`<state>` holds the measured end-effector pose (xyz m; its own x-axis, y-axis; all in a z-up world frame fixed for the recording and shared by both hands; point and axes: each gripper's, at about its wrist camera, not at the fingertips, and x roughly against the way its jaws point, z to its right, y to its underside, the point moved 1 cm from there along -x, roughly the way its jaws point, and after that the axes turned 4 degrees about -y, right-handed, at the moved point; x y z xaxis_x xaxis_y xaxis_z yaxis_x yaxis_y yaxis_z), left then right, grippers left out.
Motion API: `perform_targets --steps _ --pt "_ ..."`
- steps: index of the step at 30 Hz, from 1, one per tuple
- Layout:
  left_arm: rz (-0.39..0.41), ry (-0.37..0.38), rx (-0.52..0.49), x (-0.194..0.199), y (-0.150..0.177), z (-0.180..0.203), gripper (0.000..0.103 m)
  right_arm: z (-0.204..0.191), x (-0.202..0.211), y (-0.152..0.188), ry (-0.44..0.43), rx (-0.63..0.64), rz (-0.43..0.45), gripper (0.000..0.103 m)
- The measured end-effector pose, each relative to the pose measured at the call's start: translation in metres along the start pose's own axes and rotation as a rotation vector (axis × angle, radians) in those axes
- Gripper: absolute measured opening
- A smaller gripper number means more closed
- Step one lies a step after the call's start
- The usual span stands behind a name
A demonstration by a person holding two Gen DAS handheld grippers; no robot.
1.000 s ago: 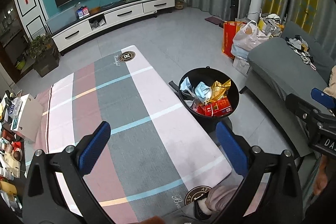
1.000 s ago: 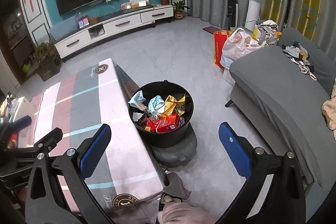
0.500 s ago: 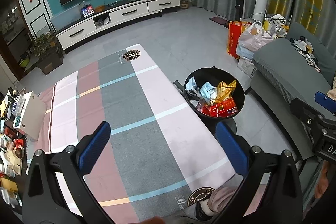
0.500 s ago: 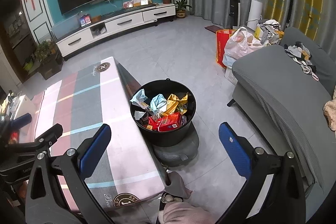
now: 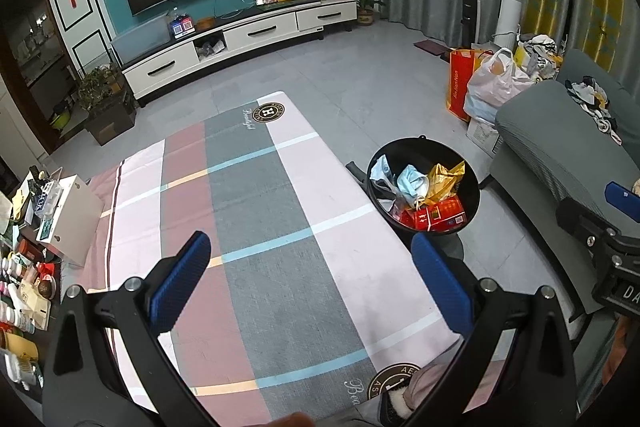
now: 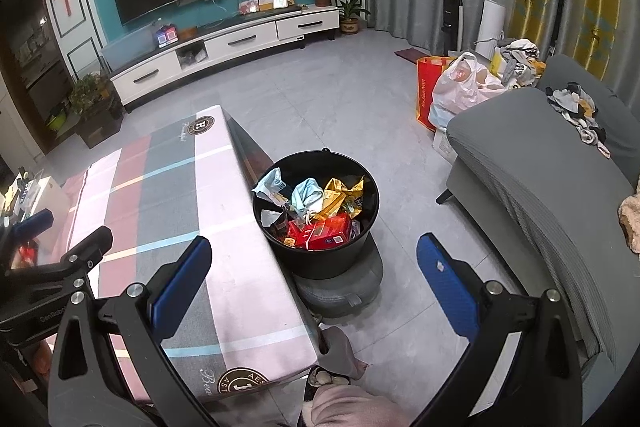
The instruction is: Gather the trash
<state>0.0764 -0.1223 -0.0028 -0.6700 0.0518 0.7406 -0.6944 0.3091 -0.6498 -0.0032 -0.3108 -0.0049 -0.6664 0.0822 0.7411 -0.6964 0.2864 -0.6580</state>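
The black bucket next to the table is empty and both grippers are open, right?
Not quite. The black bucket beside the table is not empty: the right wrist view shows it full of trash, such as wrappers and a red box. The rest holds: the left gripper and right gripper are both open.

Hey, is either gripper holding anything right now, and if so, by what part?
Nothing is held. The left gripper and right gripper are both open, with empty space between their fingers; the trash sits in the bucket.
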Motion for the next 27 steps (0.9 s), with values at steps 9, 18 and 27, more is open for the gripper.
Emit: perform_targets --steps 9,18,27 --pt "0.005 -0.012 0.007 0.0016 -0.0013 -0.0031 0.100 -0.0032 -0.0001 0.0011 0.005 0.015 0.002 0.100" --pt "0.014 -0.024 0.007 0.0043 -0.0027 -0.0047 0.100 -0.0039 0.0009 0.0014 0.008 0.016 0.004 0.100" --pt "0.014 -0.029 0.007 0.0048 -0.0030 -0.0043 0.100 -0.0046 0.0011 0.0009 0.007 0.016 0.004 0.100"
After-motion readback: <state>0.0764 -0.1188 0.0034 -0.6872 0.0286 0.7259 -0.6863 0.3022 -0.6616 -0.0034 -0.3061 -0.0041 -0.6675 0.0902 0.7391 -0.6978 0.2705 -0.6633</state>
